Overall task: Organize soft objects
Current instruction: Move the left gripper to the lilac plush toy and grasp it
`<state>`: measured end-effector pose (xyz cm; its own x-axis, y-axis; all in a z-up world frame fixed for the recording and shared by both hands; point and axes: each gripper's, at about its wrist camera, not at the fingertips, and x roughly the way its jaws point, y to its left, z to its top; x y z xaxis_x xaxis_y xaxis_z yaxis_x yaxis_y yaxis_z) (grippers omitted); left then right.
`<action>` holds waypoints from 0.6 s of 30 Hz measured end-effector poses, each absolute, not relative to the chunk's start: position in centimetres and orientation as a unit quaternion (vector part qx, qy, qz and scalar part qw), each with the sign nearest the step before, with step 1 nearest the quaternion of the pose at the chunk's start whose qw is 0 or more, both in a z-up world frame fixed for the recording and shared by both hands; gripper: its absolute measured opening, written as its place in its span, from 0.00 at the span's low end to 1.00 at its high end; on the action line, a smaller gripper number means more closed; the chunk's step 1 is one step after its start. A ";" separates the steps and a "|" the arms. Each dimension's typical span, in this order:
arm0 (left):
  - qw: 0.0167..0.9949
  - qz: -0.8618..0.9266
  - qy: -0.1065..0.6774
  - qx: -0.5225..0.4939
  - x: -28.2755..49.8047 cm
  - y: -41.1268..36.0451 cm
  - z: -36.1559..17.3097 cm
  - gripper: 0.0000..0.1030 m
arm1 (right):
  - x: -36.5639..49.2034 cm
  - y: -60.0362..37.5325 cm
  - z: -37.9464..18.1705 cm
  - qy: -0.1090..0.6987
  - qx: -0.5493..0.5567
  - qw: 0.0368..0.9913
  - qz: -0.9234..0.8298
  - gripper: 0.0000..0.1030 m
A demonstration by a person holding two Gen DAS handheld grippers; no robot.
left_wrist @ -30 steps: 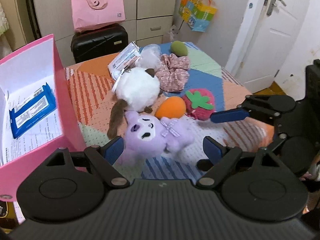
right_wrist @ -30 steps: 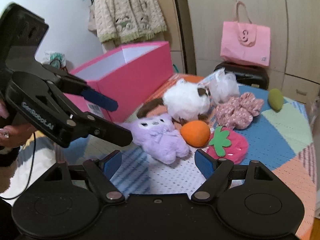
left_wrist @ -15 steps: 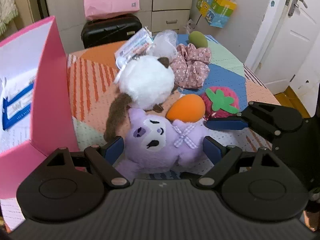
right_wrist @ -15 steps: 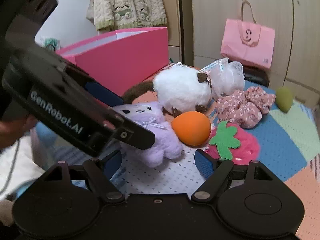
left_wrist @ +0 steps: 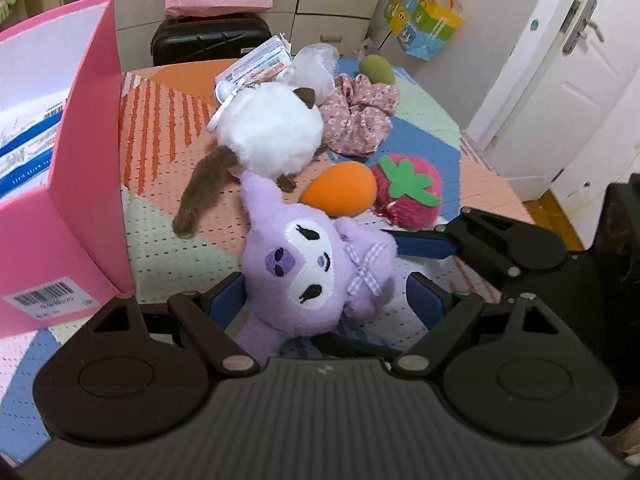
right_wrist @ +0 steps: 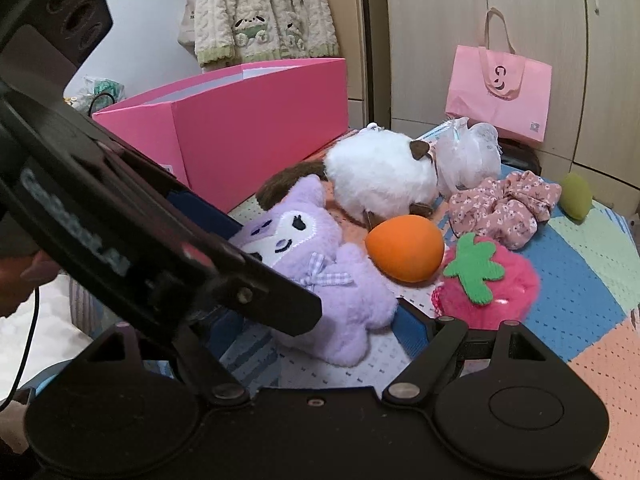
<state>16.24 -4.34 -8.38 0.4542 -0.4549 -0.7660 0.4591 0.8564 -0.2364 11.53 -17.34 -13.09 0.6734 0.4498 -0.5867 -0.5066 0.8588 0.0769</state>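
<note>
Between the spread fingers of the left gripper [left_wrist: 326,302]: purple plush [left_wrist: 312,268], lying on the patchwork cloth [left_wrist: 168,240] | right gripper [right_wrist: 320,332] also spread, beside plush | beyond: orange egg [left_wrist: 340,194], strawberry plush [left_wrist: 408,196], white plush [left_wrist: 272,136] | left: pink box [left_wrist: 80,184]

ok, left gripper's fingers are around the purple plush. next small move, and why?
Probably close the left gripper on the purple plush. Its fingers are open with the plush's head between them, not yet squeezed. The pink box stands open just to the left, a likely drop spot. The right gripper is also open near the plush, so keep it clear.
</note>
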 end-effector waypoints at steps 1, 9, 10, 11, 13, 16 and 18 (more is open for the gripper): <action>0.855 -0.268 0.445 -0.002 16.2 -4.2 -8.5 0.84 | 11.4 -17.4 -13.1 0.308 -0.045 0.915 0.257 0.83; 0.871 -0.242 0.427 0.001 16.1 -3.8 -10.1 0.62 | 10.5 -17.4 -13.3 0.307 -0.003 0.922 0.238 0.89; 0.872 -0.243 0.426 0.001 16.0 -3.8 -10.1 0.62 | 10.4 -17.1 -13.3 0.306 -0.003 0.922 0.236 0.89; 0.872 -0.244 0.425 0.001 16.0 -3.8 -10.1 0.62 | 10.3 -16.8 -13.3 0.306 -0.003 0.922 0.237 0.89; 0.871 -0.248 0.424 0.001 15.9 -3.9 -10.1 0.62 | 10.5 -16.4 -13.3 0.306 0.001 0.921 0.241 0.91; 0.871 -0.250 0.422 0.003 15.9 -3.8 -10.2 0.61 | 10.9 -15.8 -13.5 0.301 -0.009 0.923 0.238 0.93; 0.871 -0.252 0.422 0.001 15.8 -3.7 -10.2 0.61 | 11.0 -15.3 -13.8 0.292 -0.025 0.928 0.231 0.93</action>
